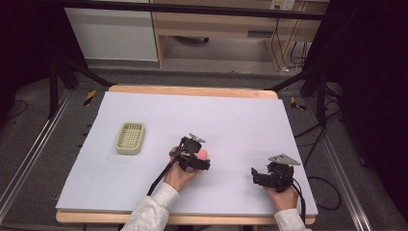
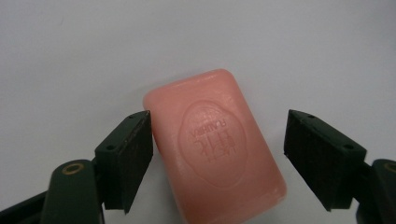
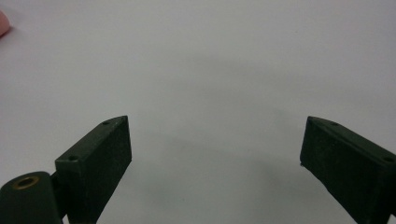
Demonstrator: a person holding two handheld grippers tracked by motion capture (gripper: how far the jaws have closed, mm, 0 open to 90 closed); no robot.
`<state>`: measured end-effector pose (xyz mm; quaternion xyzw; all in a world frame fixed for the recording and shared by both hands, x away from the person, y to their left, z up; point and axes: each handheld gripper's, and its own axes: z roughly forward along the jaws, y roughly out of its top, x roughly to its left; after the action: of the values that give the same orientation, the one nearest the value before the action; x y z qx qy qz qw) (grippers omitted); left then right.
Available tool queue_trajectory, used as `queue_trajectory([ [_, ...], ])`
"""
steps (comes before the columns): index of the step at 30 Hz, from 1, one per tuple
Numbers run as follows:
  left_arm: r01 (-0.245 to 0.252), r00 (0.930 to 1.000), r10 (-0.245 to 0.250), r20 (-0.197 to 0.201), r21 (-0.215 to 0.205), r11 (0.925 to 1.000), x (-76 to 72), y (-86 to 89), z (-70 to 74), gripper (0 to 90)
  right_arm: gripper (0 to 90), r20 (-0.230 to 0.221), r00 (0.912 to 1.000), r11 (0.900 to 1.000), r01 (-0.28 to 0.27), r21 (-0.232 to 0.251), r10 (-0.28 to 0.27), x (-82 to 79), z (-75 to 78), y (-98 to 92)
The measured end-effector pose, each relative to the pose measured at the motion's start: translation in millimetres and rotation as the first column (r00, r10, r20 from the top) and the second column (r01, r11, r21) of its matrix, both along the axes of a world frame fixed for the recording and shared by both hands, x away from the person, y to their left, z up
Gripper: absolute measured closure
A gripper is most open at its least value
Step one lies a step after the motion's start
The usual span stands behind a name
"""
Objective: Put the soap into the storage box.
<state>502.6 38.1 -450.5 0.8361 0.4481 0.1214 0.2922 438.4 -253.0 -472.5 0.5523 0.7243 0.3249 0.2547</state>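
Your left gripper (image 2: 218,140) is straddling the pink rectangular stamped soap bar (image 2: 215,144) with jaws spread, while your right gripper (image 3: 215,154) is hovering wide open.

A pink, rounded soap bar (image 2: 217,144) with an embossed oval stamp lies flat on the white table, centre of frame.

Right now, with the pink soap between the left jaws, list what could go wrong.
1. The left hand-held gripper stands open around the soap bar, one pad at its edge, the other apart: closing may push it sideways.
2. The bar lies skewed to the jaws, so it could twist in the grip.
3. The soap dish sits apart to the left: a weak hold may drop it.
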Motion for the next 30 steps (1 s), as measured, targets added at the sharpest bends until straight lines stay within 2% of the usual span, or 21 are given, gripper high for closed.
queue_trajectory([
  [10,-0.026,0.9995,0.027,-0.017,0.020,0.9995,3.3,-1.0,-5.6,24.6,9.3,-0.004,1.0000,1.000,-0.002,-0.007,0.002,0.4,-0.5,0.1],
  [21,-0.057,0.9979,0.058,-0.029,0.008,0.9983,3.9,-2.9,-9.8,25.4,9.3,-0.008,1.0000,1.000,-0.001,-0.006,0.001,0.7,-0.6,0.0],
  [30,-0.073,0.9967,0.074,-0.034,0.047,0.9963,4.8,-8.3,-13.7,27.7,9.3,-0.010,1.0000,1.000,0.003,-0.002,-0.003,0.9,-0.6,-0.2],
])
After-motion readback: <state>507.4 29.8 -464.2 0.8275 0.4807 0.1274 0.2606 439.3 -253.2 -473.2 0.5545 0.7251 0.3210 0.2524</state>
